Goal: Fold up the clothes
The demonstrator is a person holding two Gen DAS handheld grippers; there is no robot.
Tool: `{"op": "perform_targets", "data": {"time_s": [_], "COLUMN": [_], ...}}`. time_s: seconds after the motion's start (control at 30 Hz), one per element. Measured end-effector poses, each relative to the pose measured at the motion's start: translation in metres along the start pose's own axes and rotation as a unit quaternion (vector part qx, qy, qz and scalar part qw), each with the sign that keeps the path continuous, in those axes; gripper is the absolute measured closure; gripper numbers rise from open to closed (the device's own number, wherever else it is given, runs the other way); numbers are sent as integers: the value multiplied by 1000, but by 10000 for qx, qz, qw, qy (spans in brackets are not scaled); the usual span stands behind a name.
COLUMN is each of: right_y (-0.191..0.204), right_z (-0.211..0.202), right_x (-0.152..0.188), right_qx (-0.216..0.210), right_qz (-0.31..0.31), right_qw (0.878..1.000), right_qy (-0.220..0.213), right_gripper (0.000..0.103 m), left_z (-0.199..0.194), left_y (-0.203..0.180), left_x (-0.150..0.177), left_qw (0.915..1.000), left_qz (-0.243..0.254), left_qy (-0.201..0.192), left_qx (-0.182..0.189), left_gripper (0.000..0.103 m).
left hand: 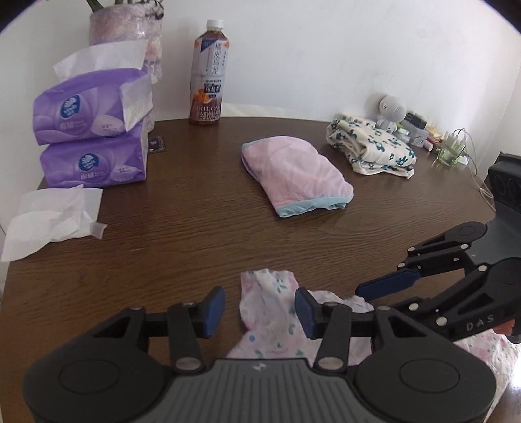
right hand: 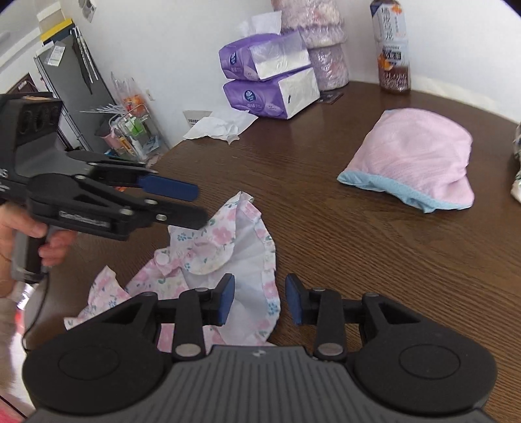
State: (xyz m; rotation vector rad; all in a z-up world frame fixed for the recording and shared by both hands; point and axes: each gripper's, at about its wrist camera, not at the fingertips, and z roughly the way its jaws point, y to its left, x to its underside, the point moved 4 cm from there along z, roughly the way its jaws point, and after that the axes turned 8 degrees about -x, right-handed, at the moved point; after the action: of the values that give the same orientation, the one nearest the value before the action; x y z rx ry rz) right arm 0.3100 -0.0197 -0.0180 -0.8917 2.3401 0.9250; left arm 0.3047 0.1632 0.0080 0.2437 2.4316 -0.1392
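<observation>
A crumpled pink floral garment [left hand: 270, 293] [right hand: 228, 240] lies at the near edge of the round brown table [left hand: 195, 221]. My left gripper [left hand: 260, 310] hovers open over it, with cloth showing between the blue pads but not pinched. My right gripper [right hand: 260, 301] is open too, its left pad above the garment's white lining. Each gripper shows in the other's view: the right gripper [left hand: 368, 297] comes in from the right, and a hand holds the left gripper [right hand: 200, 206] above the garment. A folded pink garment with blue trim [left hand: 296, 172] [right hand: 416, 156] and a folded cream garment with blue flowers [left hand: 371, 146] lie farther back.
Two stacked purple tissue packs [left hand: 91, 130] and a loose tissue [left hand: 52, 218] sit at the left edge. A tea bottle [left hand: 208, 71] and a wrapped vase [left hand: 130, 29] stand at the back. A small grey figure [left hand: 387, 110] and a green glass holder [left hand: 451, 153] crowd the back right.
</observation>
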Motion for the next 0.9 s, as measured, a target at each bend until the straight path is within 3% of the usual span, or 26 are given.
{"op": "perform_targets", "data": {"time_s": [0.2, 0.37, 0.47, 0.5, 0.53, 0.6, 0.73, 0.9], "right_y": [-11, -8, -5, -3, -2, 0, 5, 21], "right_z": [12, 17, 19, 20, 21, 23, 24, 14], "right_x": [-13, -18, -19, -20, -21, -23, -26, -25], "right_qx": [-209, -244, -214, -202, -189, -139, -91, -63], "right_qz": [192, 21, -170, -223, -279, -405, -607, -1075], "right_qw": [9993, 9984, 9974, 9971, 9967, 9959, 9946, 9919], "right_qy": [254, 519, 664, 699, 734, 791, 832, 676], "right_gripper": [68, 67, 68, 68, 72, 76, 97, 101], "left_z": [23, 29, 31, 30, 29, 27, 16, -9], "left_y": [-10, -20, -27, -29, -31, -36, -46, -60], "left_x": [-11, -12, -10, -10, -10, -9, -3, 11], "left_qw": [9975, 9885, 9793, 9760, 9719, 9645, 9518, 9294], "left_qz": [640, 1455, 1976, 2131, 2307, 2597, 3067, 3625], "left_qy": [290, 384, 397, 381, 377, 376, 74, -589], "left_qx": [47, 139, 186, 222, 262, 281, 21, -365], "left_gripper": [57, 58, 61, 68, 84, 97, 99, 99]}}
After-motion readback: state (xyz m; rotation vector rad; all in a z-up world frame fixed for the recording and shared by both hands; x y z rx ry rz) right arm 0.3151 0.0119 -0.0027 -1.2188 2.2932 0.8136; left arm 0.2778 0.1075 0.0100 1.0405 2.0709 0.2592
